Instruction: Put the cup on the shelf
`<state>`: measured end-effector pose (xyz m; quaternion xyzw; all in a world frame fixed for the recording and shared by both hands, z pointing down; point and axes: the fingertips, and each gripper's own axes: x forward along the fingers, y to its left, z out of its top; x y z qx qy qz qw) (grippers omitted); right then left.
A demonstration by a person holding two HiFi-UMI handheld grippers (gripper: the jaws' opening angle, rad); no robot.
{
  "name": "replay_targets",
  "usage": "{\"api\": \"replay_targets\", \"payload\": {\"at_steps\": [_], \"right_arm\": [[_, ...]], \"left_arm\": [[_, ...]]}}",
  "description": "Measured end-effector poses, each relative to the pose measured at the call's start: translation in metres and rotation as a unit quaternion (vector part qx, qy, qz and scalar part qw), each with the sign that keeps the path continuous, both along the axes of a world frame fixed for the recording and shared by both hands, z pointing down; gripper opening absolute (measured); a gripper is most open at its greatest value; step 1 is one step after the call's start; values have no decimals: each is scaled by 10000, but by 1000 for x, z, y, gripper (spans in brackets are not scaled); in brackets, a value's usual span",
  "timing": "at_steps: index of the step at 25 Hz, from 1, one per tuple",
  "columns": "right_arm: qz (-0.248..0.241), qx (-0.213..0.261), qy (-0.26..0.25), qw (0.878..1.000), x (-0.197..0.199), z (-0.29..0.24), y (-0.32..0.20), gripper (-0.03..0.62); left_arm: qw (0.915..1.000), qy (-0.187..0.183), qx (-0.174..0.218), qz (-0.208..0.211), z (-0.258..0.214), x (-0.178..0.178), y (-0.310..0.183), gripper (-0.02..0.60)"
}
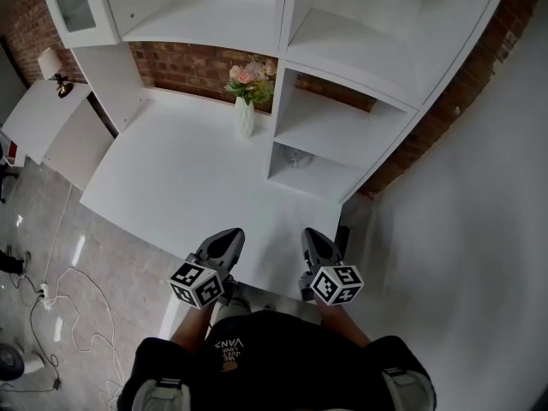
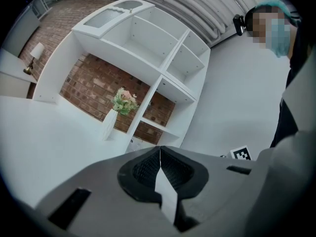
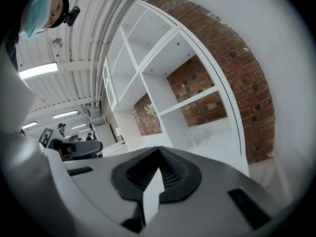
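Observation:
A clear glass cup (image 1: 296, 156) stands in the lowest compartment of the white shelf unit (image 1: 342, 135), at the back right of the white desk (image 1: 188, 187). In the right gripper view the cup (image 3: 192, 138) shows faintly under the lowest shelf board. My left gripper (image 1: 229, 234) and right gripper (image 1: 313, 234) hover side by side at the desk's front edge, well short of the cup. Both point toward the shelves. The left gripper (image 2: 160, 149) has its jaws together with nothing between them. So has the right gripper (image 3: 159, 149).
A white vase with pink flowers (image 1: 245, 114) stands on the desk just left of the shelf unit, against the brick wall. A side table with a lamp (image 1: 38, 110) is at far left. Cables (image 1: 60, 306) lie on the floor at left.

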<state>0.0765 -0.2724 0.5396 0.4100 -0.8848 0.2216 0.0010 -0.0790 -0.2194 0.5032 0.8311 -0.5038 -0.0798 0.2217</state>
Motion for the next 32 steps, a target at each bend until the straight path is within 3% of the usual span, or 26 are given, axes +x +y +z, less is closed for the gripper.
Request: {"api": "replay_targets", "payload": {"at_steps": [12, 32], "right_arm": [[-274, 49, 94, 9996, 12, -11, 40, 2], [-282, 136, -26, 9995, 32, -30, 74, 0]], "left_arm": [[9999, -92, -22, -139, 1, 12, 28, 8], [9996, -137, 174, -172, -10, 35, 70, 8]]}}
